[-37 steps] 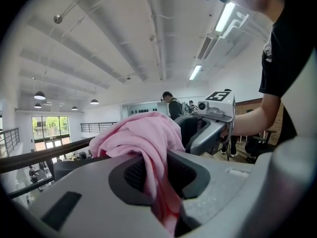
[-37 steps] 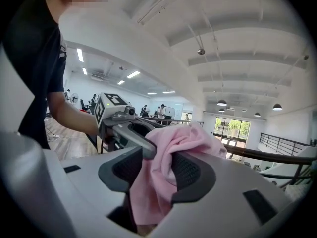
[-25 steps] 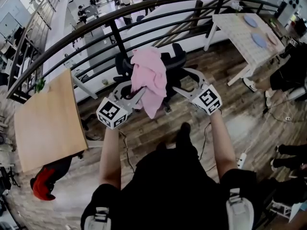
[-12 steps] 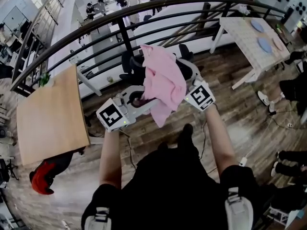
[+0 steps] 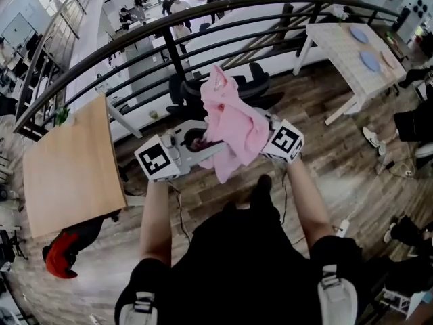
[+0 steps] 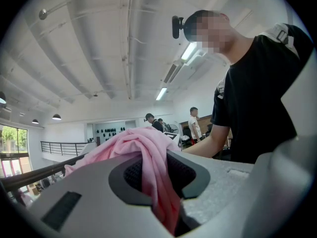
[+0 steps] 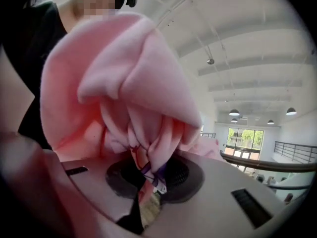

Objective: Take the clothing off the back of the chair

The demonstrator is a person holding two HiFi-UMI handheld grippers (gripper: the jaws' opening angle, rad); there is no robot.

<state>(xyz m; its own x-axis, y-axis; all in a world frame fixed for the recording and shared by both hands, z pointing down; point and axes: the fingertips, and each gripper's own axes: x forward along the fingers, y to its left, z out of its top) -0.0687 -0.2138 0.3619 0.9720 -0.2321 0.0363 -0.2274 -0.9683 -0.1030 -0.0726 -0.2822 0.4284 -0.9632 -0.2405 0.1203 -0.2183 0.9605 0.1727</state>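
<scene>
The pink garment (image 5: 233, 124) is held up just in front of the black chair (image 5: 256, 81), on the person's side of its backrest, bunched between the two tools. The left gripper (image 5: 200, 143) pinches a fold of it tight. The right gripper (image 5: 269, 128) is closing its jaws on another gathered fold caught between them.

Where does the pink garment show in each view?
Head view: pink garment, centre, in front of the railing.
Left gripper view: lower centre, draped downward.
Right gripper view: fills left and centre.
Shared landmark: dark railing, lower left and lower right in the gripper views.
</scene>
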